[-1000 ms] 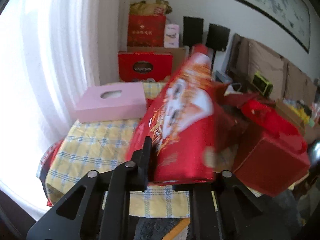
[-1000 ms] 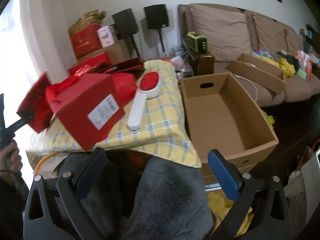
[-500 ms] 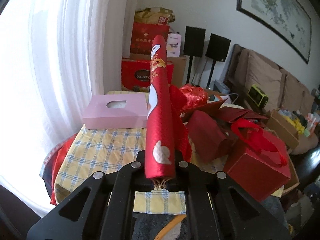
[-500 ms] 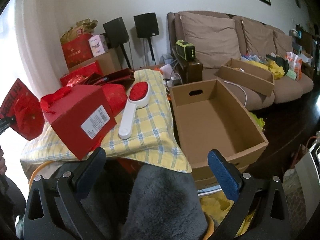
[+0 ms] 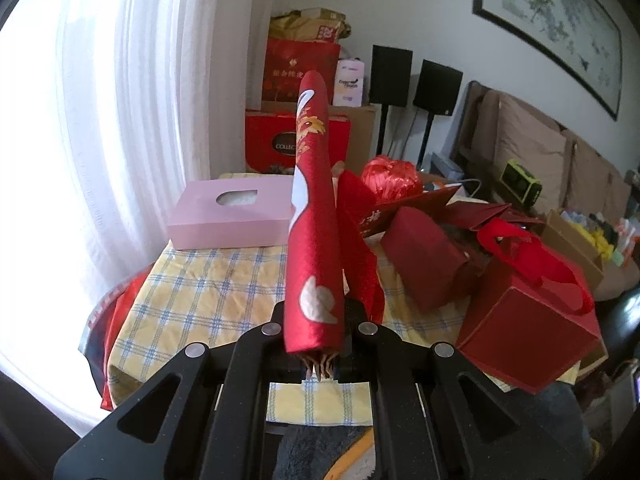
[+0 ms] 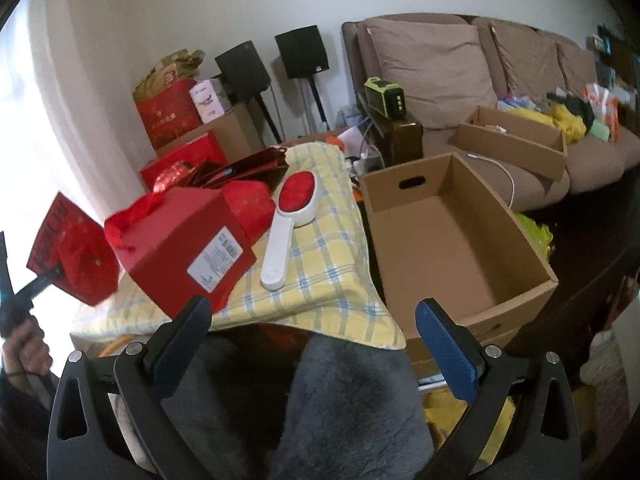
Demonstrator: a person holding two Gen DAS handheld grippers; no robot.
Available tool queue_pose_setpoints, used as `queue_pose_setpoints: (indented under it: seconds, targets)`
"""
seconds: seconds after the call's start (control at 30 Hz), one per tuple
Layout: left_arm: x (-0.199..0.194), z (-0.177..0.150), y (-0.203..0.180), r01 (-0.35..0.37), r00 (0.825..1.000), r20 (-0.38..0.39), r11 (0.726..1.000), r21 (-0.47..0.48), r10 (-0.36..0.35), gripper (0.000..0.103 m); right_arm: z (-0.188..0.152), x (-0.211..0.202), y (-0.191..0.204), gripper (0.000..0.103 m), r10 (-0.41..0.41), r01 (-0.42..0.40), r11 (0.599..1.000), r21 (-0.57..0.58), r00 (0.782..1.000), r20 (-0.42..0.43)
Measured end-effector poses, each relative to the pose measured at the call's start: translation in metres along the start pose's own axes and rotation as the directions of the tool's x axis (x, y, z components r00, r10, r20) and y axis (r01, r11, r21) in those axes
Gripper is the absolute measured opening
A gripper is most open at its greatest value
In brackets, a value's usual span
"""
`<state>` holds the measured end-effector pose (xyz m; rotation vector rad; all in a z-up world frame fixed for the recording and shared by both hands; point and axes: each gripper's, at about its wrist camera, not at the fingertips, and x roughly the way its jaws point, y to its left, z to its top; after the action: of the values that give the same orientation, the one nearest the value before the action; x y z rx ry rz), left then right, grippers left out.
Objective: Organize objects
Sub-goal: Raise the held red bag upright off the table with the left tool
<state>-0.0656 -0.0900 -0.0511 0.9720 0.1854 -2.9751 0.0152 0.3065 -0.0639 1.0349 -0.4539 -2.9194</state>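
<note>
My left gripper (image 5: 316, 314) is shut on a flat red felt bag (image 5: 314, 220) with gold and white patterns, held edge-on and pointing up over the yellow checked table (image 5: 208, 288). From the right wrist view the same red felt bag (image 6: 72, 252) hangs at the far left above the table edge, with a hand below it. My right gripper (image 6: 314, 314) stands open with blue pads (image 6: 444, 344) and nothing between them, over a grey furry cloth (image 6: 320, 408) in front of the table. A red gift box (image 6: 188, 240) with a ribbon handle and a white lint brush (image 6: 288, 216) lie on the cloth.
An open cardboard box (image 6: 452, 240), nothing inside, stands right of the table. A pink tissue box (image 5: 232, 220), a red raffia ball (image 5: 392, 176) and dark red bags (image 5: 428, 256) crowd the tabletop. A sofa (image 6: 440, 72) with another cardboard tray is behind; a curtain hangs at the left.
The red felt bag has turned in my left gripper from showing its broad face to standing edge-on. The right wrist view has shifted and rolled slightly; its jaws stay open.
</note>
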Motion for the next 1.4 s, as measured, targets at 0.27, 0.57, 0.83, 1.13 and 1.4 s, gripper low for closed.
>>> queue_pose_setpoints:
  seconds: [0.27, 0.57, 0.83, 1.13, 1.4]
  targets:
    - [0.001, 0.001, -0.003, 0.001, 1.000, 0.000, 1.000, 0.011, -0.001, 0.008, 0.012, 0.018, 0.003, 0.102, -0.066, 0.064, 0.996, -0.064, 0.997, -0.027]
    - [0.019, -0.005, 0.002, -0.003, 0.999, -0.041, 1.000, 0.003, 0.003, 0.010, 0.008, 0.058, 0.024, 0.102, -0.106, 0.081, 0.973, -0.217, 0.989, -0.106]
    - [0.033, -0.003, 0.006, -0.002, 1.000, -0.021, 1.000, -0.017, 0.002, 0.010, 0.013, 0.076, 0.029, 0.102, -0.098, 0.067, 0.971, -0.228, 0.987, -0.130]
    - [0.046, 0.001, 0.002, -0.014, 1.000, 0.007, 1.000, -0.006, 0.015, 0.010, 0.015, 0.087, 0.034, 0.102, -0.045, 0.009, 0.972, -0.235, 0.988, -0.150]
    - [0.051, 0.000, 0.002, -0.034, 0.999, 0.026, 0.999, 0.007, 0.034, 0.010, 0.082, 0.103, 0.002, 0.102, 0.008, -0.013, 1.000, -0.027, 0.983, -0.181]
